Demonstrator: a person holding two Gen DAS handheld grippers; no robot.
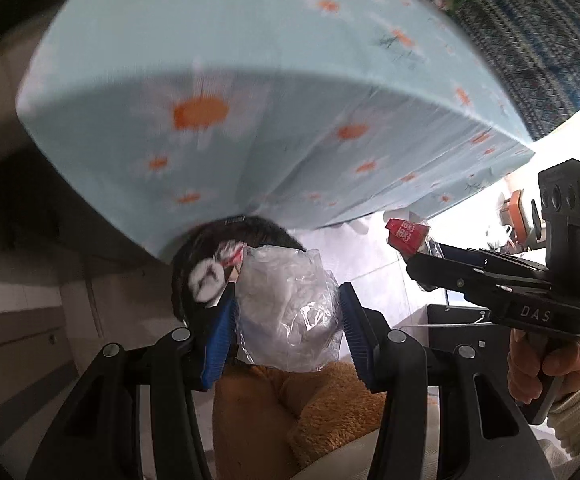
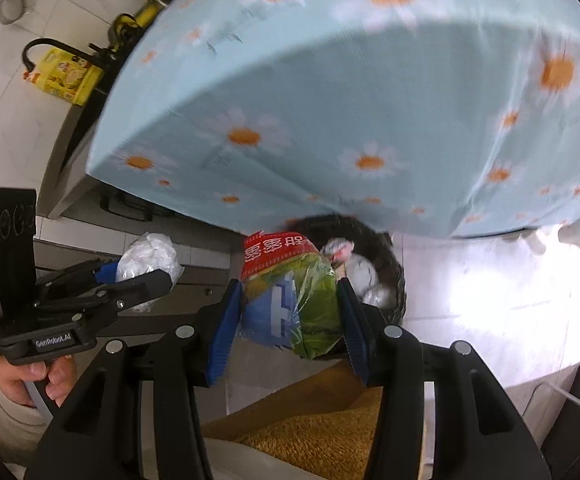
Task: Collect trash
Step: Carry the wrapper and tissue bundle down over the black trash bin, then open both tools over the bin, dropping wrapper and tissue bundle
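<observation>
Crumpled clear plastic wrap and red-green-blue snack wrapper were clamped above dark wastebasket (already holding paper).

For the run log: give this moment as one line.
left gripper: shut on clear plastic wad | right gripper: shut on snack wrapper | both above dark bin holding trash

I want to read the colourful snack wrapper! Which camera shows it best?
The right wrist view. There the snack wrapper sits big and close, squeezed in the right claw, showing its red, blue and green print. The left wrist view shows only its small red end sticking out of that claw, seen from the side.
</observation>
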